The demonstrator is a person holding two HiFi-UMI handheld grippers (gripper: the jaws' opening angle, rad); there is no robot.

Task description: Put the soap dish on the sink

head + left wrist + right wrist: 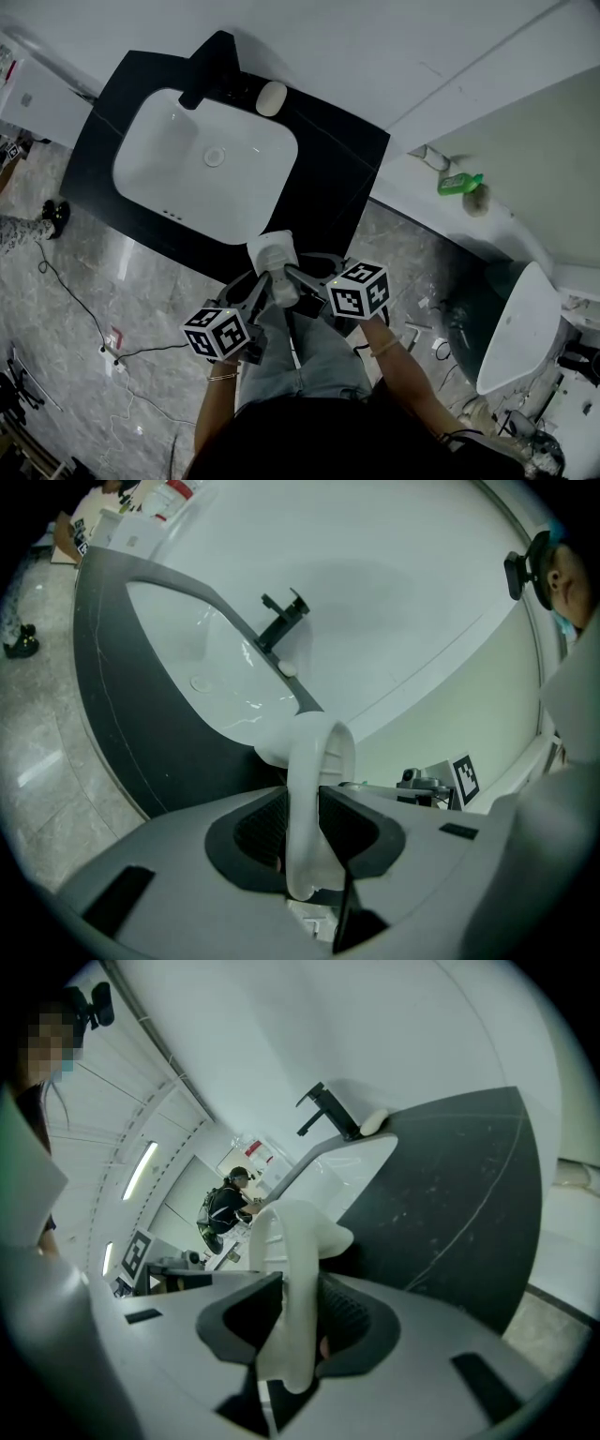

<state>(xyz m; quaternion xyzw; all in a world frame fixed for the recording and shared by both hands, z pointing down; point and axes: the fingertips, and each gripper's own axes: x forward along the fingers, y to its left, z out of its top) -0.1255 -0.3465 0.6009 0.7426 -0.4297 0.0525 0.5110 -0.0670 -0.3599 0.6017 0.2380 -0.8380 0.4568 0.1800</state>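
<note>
Soap dish (271,251) pinched in both jaws (left gripper (302,825), right gripper (296,1324)), over near edge of sink (251,180)

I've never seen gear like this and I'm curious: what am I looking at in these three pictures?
There is no robot here. A person holds a two-jaw gripper in each hand. One picture comes from a camera on the person's head, looking down. The other two come from cameras riding on the grippers. The left gripper and right gripper both clamp one white soap dish, held at the front edge of the black counter. The counter holds a white sink, a faucet and a bar of soap.
</note>
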